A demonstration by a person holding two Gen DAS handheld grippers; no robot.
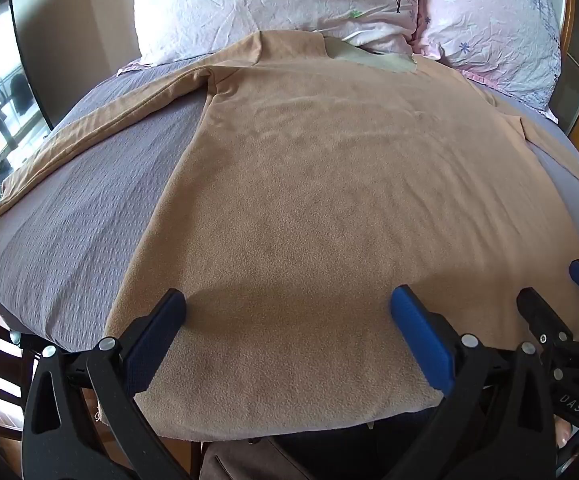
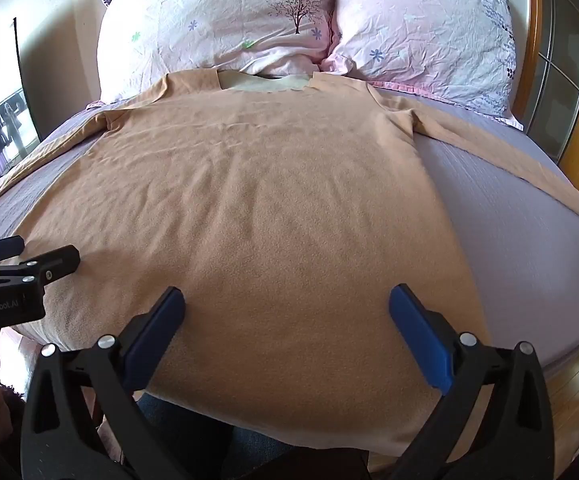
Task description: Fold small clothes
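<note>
A tan long-sleeved top lies flat on the grey-purple bed, collar toward the pillows, hem hanging over the near edge; it also fills the right wrist view. Its left sleeve stretches out to the left, its right sleeve to the right. My left gripper is open and empty, just above the hem on the left half. My right gripper is open and empty above the hem on the right half. Each gripper shows at the edge of the other's view: right, left.
Two pink floral pillows lean at the head of the bed. A wooden headboard stands at the right. The bed sheet lies bare on either side of the top. Wooden floor shows below the bed edge.
</note>
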